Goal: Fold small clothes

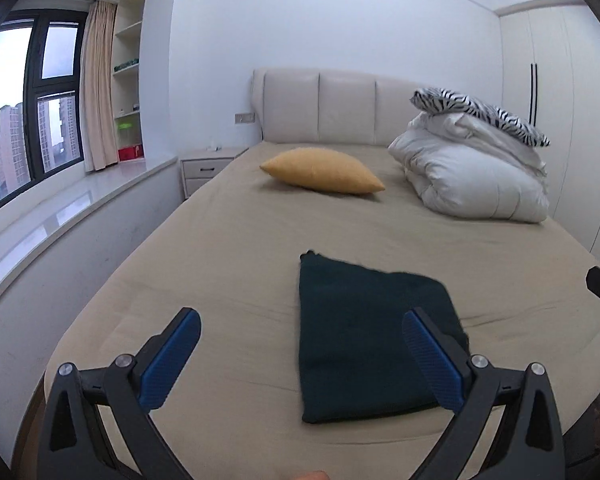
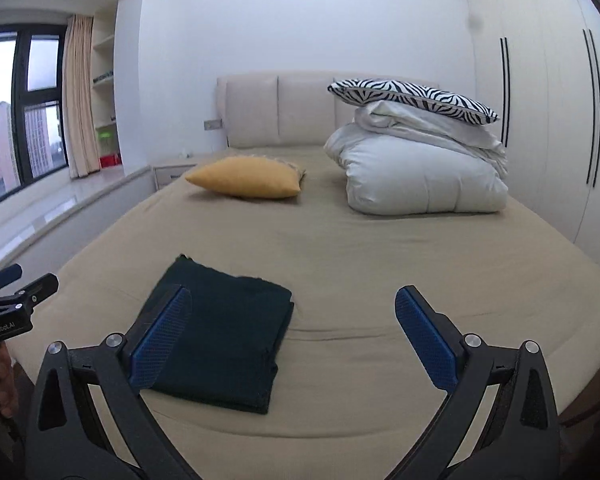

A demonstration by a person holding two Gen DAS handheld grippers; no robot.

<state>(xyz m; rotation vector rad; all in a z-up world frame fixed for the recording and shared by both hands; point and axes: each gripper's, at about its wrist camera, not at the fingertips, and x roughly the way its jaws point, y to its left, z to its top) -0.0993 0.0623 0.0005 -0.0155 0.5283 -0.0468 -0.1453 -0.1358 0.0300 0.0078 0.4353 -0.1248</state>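
Note:
A dark green garment (image 1: 364, 336) lies folded into a flat rectangle on the beige bed sheet (image 1: 240, 248) near the foot of the bed; it also shows in the right wrist view (image 2: 224, 332). My left gripper (image 1: 300, 354) is open and empty, held above the bed, its right finger over the garment's right edge. My right gripper (image 2: 296, 336) is open and empty, held above the bed to the right of the garment, its left finger over the garment's left part. The left gripper shows at the left edge of the right wrist view (image 2: 16, 300).
A yellow pillow (image 1: 324, 170) lies mid-bed. A folded white duvet (image 1: 472, 172) with a zebra pillow (image 1: 480, 112) on top sits by the headboard (image 1: 332, 108) at the right. A window ledge (image 1: 60, 208) runs along the left, wardrobes (image 2: 548, 120) along the right.

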